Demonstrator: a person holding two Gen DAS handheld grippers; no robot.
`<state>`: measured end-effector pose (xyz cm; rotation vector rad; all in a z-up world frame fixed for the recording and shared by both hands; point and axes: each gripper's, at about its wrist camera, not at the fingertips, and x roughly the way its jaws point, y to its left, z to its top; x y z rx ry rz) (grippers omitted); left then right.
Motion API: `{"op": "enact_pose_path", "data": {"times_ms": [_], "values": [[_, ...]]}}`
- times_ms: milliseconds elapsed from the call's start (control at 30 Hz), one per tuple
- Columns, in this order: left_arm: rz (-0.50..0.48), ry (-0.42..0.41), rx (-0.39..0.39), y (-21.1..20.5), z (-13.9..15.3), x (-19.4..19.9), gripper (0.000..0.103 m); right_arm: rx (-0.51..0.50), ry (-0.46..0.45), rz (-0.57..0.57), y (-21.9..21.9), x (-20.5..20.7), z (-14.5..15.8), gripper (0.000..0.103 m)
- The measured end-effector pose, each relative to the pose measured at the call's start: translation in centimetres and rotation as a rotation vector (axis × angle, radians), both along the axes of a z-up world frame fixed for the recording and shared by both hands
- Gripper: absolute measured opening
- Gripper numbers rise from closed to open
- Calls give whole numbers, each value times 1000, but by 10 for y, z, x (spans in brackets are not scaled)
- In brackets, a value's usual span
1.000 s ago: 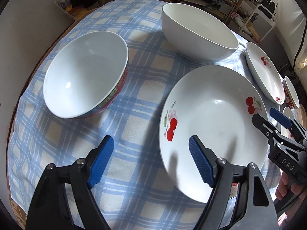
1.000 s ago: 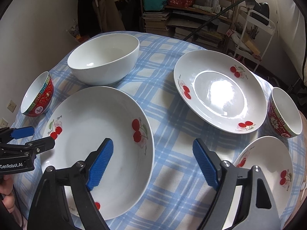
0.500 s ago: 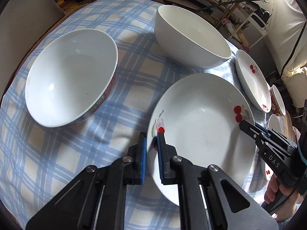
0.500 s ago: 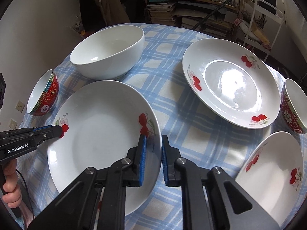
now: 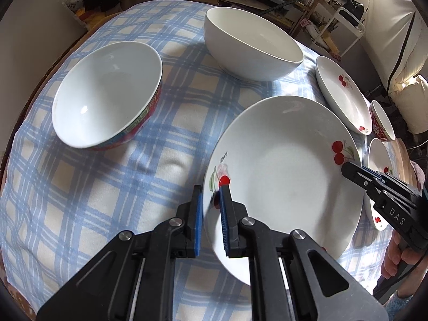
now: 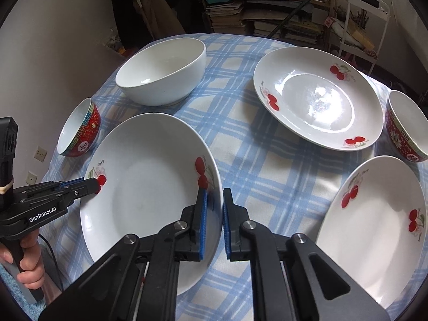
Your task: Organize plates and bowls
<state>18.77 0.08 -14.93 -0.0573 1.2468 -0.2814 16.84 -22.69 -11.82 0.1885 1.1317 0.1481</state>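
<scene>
A white plate with red cherries (image 5: 283,182) lies at the near side of the blue-checked tablecloth (image 5: 112,187). My left gripper (image 5: 211,187) is shut on its left rim, one blue pad under the edge and one over it. In the right wrist view the same plate (image 6: 144,182) has my right gripper (image 6: 214,190) on its right rim, jaws still closing, pads pressing on the edge. Each gripper shows in the other's view: the right gripper (image 5: 355,171) and the left gripper (image 6: 93,183). I cannot tell whether the plate is off the cloth.
A red patterned bowl (image 5: 107,93) stands left and a large white bowl (image 5: 251,45) behind. On the right lie a second cherry plate (image 6: 318,99), a second red bowl (image 6: 406,128) and a third cherry plate (image 6: 374,219). Shelves and a cart stand behind the table.
Both grippers went from wide open above the plate's edges to shut on its rim, one on each side. Both views have shifted slightly.
</scene>
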Motion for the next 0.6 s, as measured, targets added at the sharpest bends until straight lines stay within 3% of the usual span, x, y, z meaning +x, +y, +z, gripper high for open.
{"op": "enact_pose_path", "data": {"times_ms": [600], "values": [[-62,4,43,-8,12,-54,13,1,18,-28,-1,-59,15,12]]}}
